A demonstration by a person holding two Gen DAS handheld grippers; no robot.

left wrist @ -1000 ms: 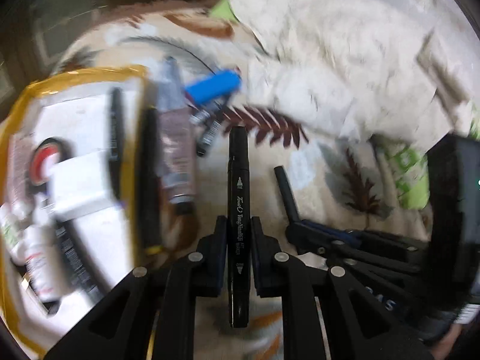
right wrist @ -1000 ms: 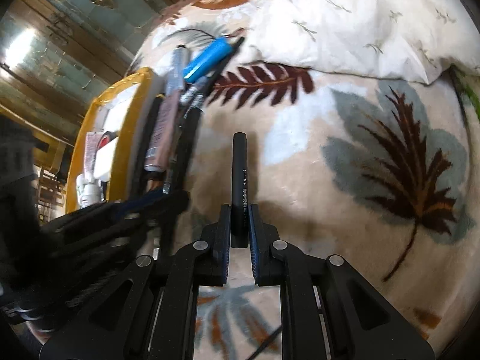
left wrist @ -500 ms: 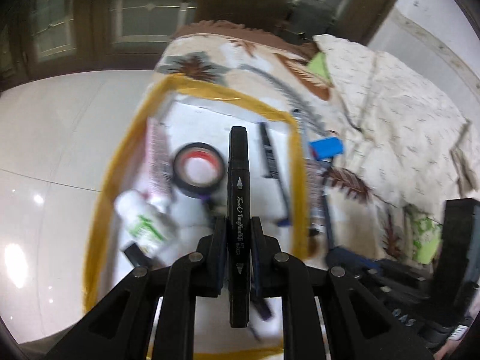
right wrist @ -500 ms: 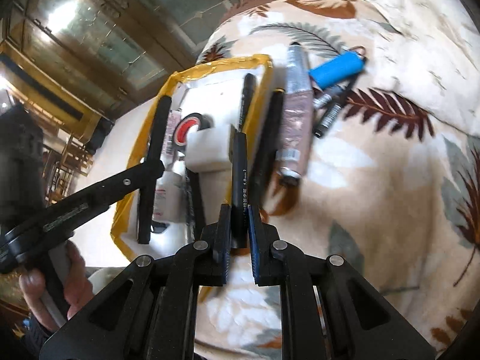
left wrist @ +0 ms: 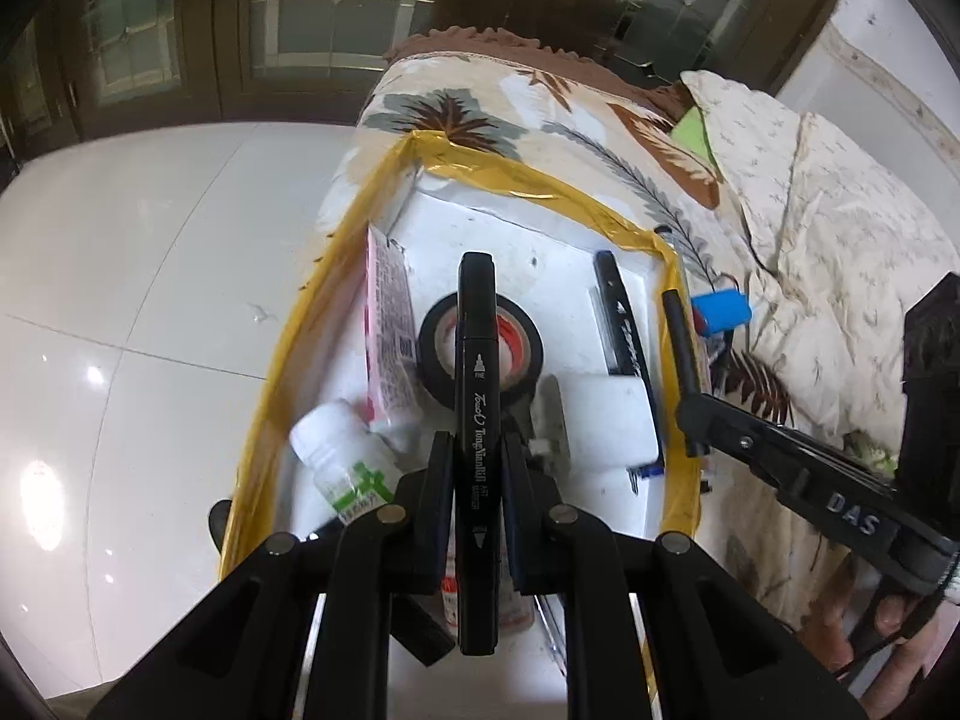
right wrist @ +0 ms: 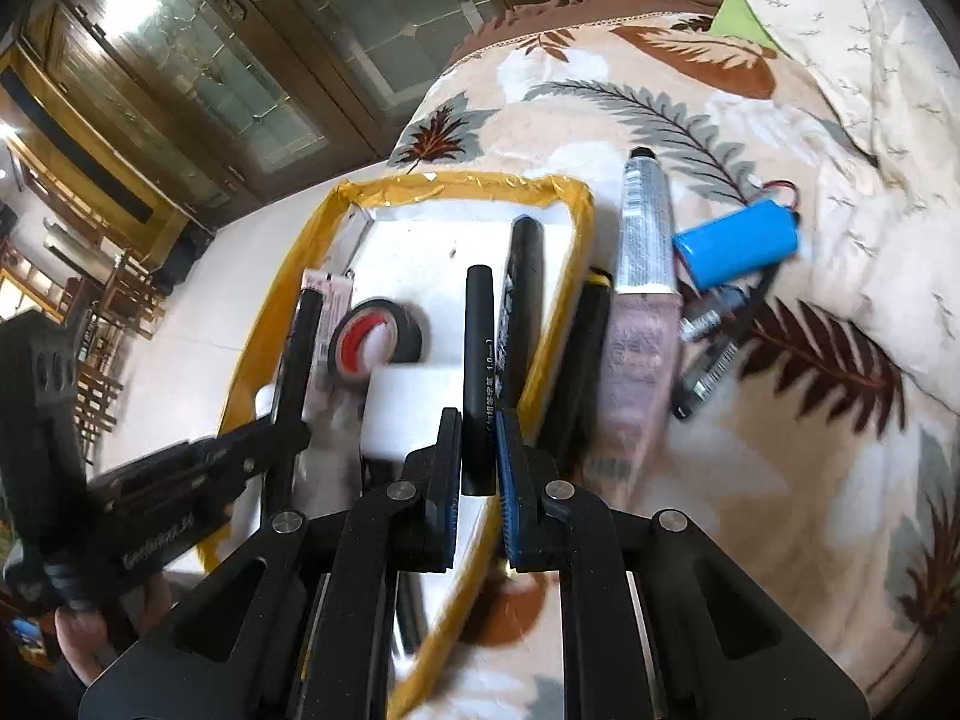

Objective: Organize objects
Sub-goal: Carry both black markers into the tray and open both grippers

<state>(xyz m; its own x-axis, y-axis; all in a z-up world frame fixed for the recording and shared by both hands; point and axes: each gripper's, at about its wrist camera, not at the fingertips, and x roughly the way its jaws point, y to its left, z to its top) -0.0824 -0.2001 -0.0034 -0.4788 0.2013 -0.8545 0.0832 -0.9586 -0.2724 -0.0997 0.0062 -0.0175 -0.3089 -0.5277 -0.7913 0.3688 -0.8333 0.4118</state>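
Note:
My left gripper [left wrist: 476, 450] is shut on a black double-ended marker [left wrist: 477, 396] and holds it above the white tray with a yellow taped rim [left wrist: 498, 180]. My right gripper [right wrist: 479, 438] is shut on a slim black pen [right wrist: 478, 360] over the tray's right side [right wrist: 576, 228]. The tray holds a black tape roll [left wrist: 444, 330], a pink packet [left wrist: 387, 324], a white bottle [left wrist: 342, 456], a white block [left wrist: 606, 420] and a black marker [left wrist: 618, 318]. Each gripper shows in the other's view, the right one [left wrist: 690, 420] and the left one [right wrist: 288, 426].
On the leaf-patterned blanket [right wrist: 780, 480] right of the tray lie a grey tube [right wrist: 645, 228], a black pen [right wrist: 585, 348], a blue battery pack [right wrist: 738, 249] and small batteries [right wrist: 702, 360]. A crumpled white quilt [left wrist: 840, 192] lies behind. A white tiled floor [left wrist: 120, 300] is at the left.
Both grippers have moved left from over the blanket to over the tray, each still holding its pen. The views have swung to show the floor and doors.

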